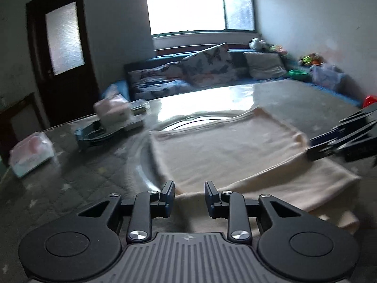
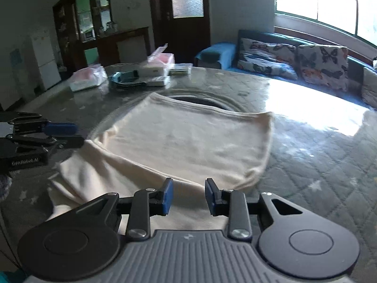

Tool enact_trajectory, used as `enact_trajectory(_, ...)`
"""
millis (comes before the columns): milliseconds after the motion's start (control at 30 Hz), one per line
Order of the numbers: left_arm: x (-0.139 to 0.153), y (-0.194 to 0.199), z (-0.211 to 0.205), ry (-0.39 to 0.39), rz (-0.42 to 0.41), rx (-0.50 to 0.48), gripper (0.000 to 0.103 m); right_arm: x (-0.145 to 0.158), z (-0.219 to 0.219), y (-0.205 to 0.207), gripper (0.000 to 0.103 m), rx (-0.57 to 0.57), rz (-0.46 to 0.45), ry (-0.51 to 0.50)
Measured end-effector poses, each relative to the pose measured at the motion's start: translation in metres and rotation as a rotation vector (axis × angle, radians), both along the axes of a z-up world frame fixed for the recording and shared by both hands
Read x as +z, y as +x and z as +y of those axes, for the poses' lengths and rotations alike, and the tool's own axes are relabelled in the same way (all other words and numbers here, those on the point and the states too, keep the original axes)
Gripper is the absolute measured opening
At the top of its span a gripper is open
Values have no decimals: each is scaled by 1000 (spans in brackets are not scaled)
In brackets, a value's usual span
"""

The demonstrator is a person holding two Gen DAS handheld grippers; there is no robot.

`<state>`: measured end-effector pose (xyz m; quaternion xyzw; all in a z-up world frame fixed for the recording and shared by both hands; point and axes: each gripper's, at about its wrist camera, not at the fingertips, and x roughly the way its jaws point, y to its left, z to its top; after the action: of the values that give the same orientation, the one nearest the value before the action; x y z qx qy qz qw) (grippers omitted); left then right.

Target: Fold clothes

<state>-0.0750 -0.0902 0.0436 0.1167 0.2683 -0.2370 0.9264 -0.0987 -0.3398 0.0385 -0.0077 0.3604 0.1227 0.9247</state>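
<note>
At table's left edge: tissue packs (image 2: 88,77), boxes (image 2: 154,68), dark tray (image 2: 127,80) clustered together. On table (image 2: 306,155) middle: cream garment (image 2: 188,141) lay folded, upper layer flat over lower layer, spread toward near edge. Left claw (image 1: 189,194) hovered over garment's near-left hem, jaws parted with clear gap, nothing pinched. Right claw (image 2: 188,194) hovered over near-right hem, jaws likewise parted, empty. Beyond far edge: sofa (image 2: 259,44) with butterfly cushions (image 2: 322,63), under window (image 2: 318,2).

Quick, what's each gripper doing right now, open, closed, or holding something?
Left gripper: open, nothing between its fingers, poised over the cream cloth.
Right gripper: open, holding nothing, over the same cloth's near edge.
</note>
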Motion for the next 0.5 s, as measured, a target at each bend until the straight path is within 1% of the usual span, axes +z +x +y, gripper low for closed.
enact_trajectory(67, -3, -1, -5, -5, 15, -25, 31, -5, 7, 3, 29, 15, 21, 11)
enact_trajectory(200, -19, -2, -10, 23, 66, -74, 31, -8, 21, -4, 29, 65, 33, 8)
enact_trajectory(333, -25, -18, -12, 75, 38, -127, 31, -11, 36, -17, 29, 135, 56, -9)
enact_trajectory(433, -22, -25, -10, 98, 30, -141, 31, -11, 49, -27, 29, 182, 55, -36)
enact_trajectory(500, -15, -29, -10, 90, 11, -140, 31, -7, 54, -30, 29, 203, 37, -33)
